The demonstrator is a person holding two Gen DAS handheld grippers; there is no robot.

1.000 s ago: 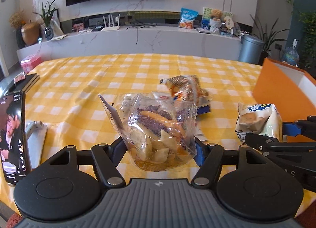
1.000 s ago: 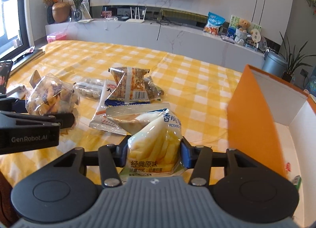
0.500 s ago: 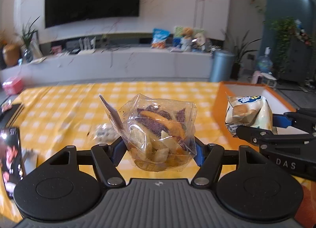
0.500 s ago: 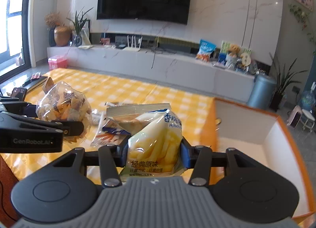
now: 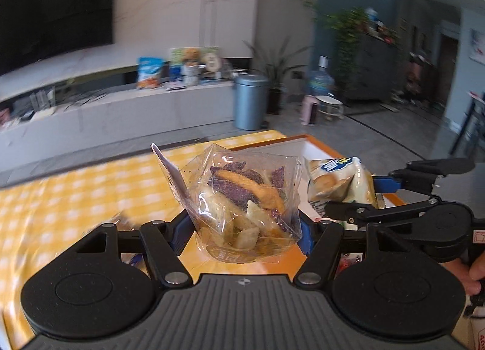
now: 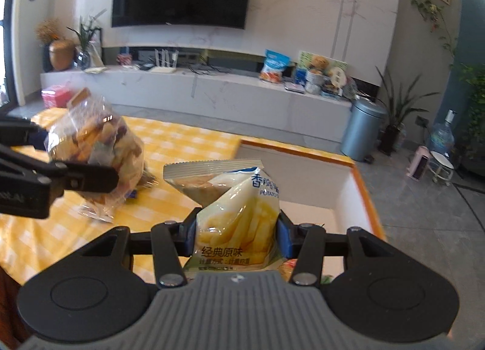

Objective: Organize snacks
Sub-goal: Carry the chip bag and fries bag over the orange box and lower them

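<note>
The left gripper (image 5: pixel 245 228) is clamped on a clear bag of mixed vegetable chips (image 5: pixel 242 198), gripped low down so that most of the bag stands above the blue pads. The right gripper (image 6: pixel 236 228) is closed on a packet of potato sticks (image 6: pixel 239 222), likewise squeezed near its base. Both packets are held in the air at the near edge of an orange box (image 6: pixel 360 180) with a white inside, which stands on the tabletop (image 6: pixel 188 149) under a yellow checked cloth. More packets are seen lying on the cloth behind the left gripper, too blurred to be identified.

A collision between the two grippers is judged the main risk, since they are carried close together toward the same opening. A packet could also be snagged on the box rim if lowered too early, or the smooth film could slide out of the pads if the grip is eased before the box is reached.

On the potato packet "POTATO" and "经典原味" can be read. The lettering on the gripper bodies is cut off.
</note>
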